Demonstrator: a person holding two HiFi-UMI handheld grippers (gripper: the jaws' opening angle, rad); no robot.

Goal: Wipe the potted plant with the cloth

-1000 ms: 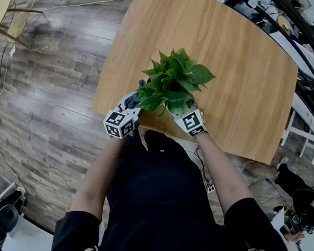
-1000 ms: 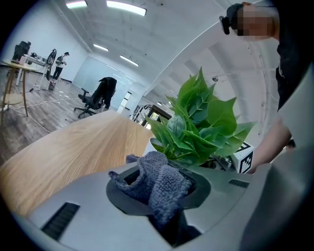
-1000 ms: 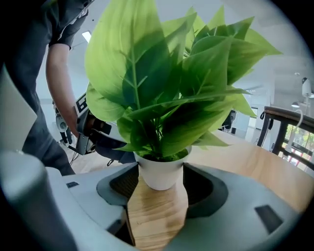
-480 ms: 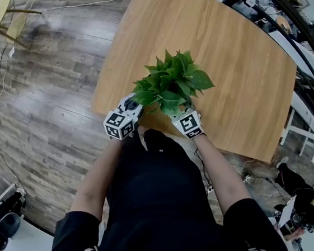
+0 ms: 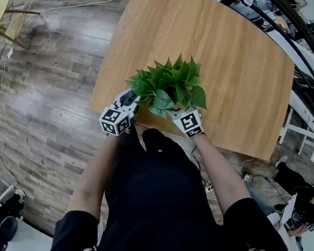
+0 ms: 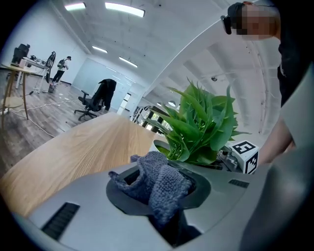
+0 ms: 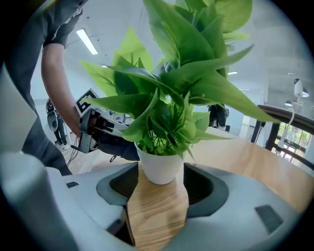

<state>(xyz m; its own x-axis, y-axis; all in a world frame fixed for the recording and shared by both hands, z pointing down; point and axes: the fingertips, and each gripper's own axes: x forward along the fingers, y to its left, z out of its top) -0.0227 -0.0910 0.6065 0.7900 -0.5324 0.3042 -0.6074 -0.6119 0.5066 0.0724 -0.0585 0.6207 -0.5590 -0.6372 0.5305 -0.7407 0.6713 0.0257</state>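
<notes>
**Pot pinched, cloth beside the leaves**

Head view: a wooden bench over plank floor. The potted plant is near the bench's 7 o'clock edge, with the left tongs at its 9 o'clock and the right tongs at its 6 o'clock.

Left gripper view: the tongs clamp a grey cloth, with the plant just beyond at 1 o'clock.

Right gripper view: the tongs pinch the white pot by both sides.

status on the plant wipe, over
Left claw shut on the cloth. Right claw shut on the white pot. Cloth close beside the leaves, contact unclear. Nothing in the way.
</notes>
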